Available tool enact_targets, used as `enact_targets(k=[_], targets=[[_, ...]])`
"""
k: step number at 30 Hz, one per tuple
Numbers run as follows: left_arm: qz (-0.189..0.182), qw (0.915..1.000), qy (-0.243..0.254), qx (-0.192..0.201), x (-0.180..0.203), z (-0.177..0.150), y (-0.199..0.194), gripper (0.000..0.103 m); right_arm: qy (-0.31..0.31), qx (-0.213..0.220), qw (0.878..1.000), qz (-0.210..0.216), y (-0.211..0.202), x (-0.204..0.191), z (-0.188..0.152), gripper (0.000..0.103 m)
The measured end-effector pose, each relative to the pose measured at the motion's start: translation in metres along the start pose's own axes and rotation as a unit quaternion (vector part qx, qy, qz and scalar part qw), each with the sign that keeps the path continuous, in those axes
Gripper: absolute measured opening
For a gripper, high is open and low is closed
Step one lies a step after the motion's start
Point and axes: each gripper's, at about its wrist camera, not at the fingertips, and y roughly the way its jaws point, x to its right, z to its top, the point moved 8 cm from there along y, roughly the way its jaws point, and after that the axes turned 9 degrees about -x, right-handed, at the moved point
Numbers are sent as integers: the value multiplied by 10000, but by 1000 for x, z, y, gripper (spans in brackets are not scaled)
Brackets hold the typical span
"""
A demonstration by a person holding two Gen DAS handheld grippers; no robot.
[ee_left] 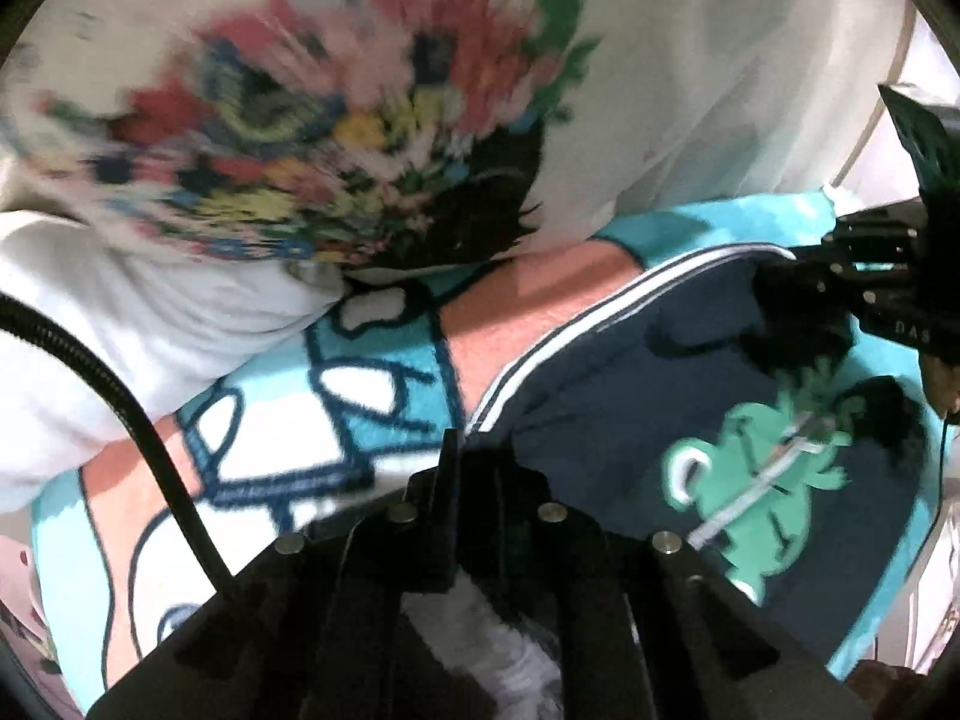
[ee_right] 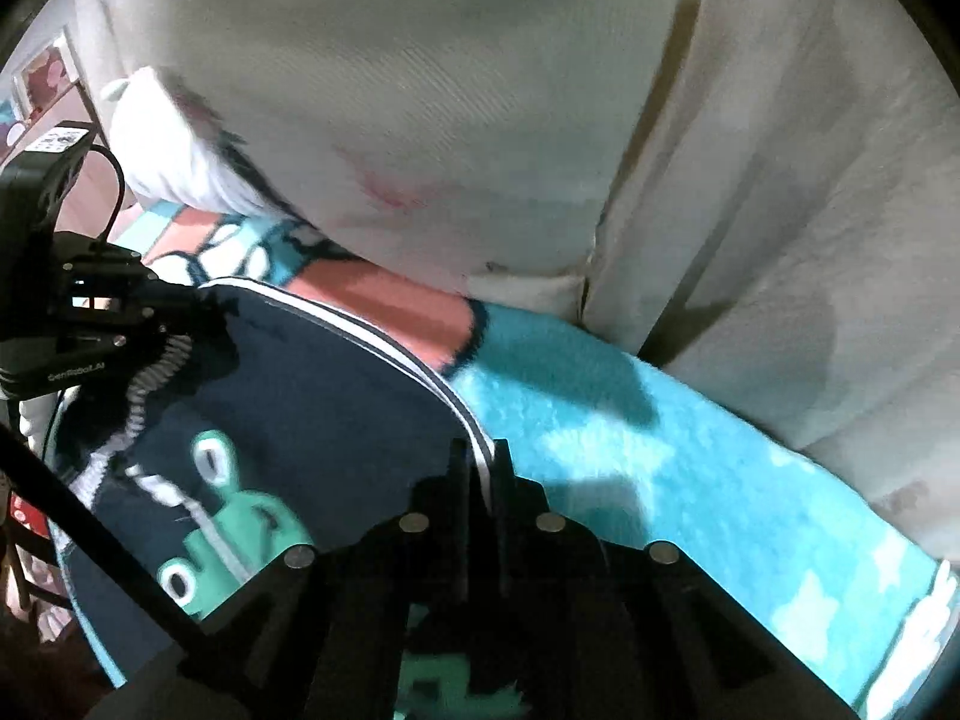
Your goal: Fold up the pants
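Note:
Navy pants (ee_left: 630,384) with white side stripes and a green frog print lie on a turquoise cartoon blanket (ee_left: 288,420). My left gripper (ee_left: 474,450) is shut on the striped edge of the pants at its corner. In the left wrist view my right gripper (ee_left: 798,294) pinches the far part of the pants. In the right wrist view the pants (ee_right: 312,396) fill the lower left and my right gripper (ee_right: 480,462) is shut on their striped edge. My left gripper (ee_right: 180,312) there grips the waistband area at the left.
A white pillow with a colourful floral print (ee_left: 312,138) leans behind the blanket. White cushions (ee_right: 420,120) form the backrest. The blanket (ee_right: 690,468) extends to the right. A black cable (ee_left: 120,396) hangs at the left.

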Motion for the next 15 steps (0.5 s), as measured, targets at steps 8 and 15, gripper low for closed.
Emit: enact_targets(k=[8, 15], targets=[[-404, 9966, -422, 585, 33, -66, -60, 8, -335, 476, 9983, -30, -56, -67, -45, 6], [-644, 9925, -761, 704, 75, -138, -51, 8, -412, 135, 9990, 80, -29, -120, -135, 6]])
